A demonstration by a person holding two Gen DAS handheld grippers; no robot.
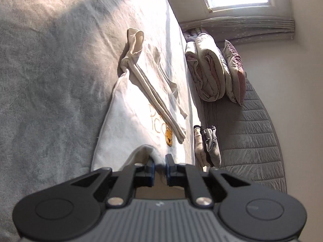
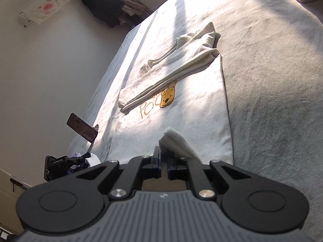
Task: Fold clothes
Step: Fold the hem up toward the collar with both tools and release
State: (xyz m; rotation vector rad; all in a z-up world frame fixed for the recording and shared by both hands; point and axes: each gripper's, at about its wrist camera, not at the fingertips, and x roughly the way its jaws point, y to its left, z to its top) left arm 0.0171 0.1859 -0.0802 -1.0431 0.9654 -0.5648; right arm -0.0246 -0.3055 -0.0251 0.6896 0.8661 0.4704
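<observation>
A cream sweatshirt [image 2: 181,109] with a yellow bear face [image 2: 167,97] and orange lettering lies spread flat on the bed [image 2: 272,80], its sleeves folded across the chest in a long band [image 2: 167,72]. Sunlight falls across it. The left tool [image 1: 160,161] is clamped on the garment's near hem, a raised fold of cloth pinched between its nearly closed jaws. The right tool [image 2: 164,158] is likewise clamped on the hem, with a lifted corner of cloth [image 2: 175,141] standing up from its jaws. Beside the bed, folded clothes [image 1: 208,147] and rolled quilts [image 1: 210,68] rest on a grey quilted mat [image 1: 252,141]. A phone [image 2: 81,130] stands at the bed's far edge.
</observation>
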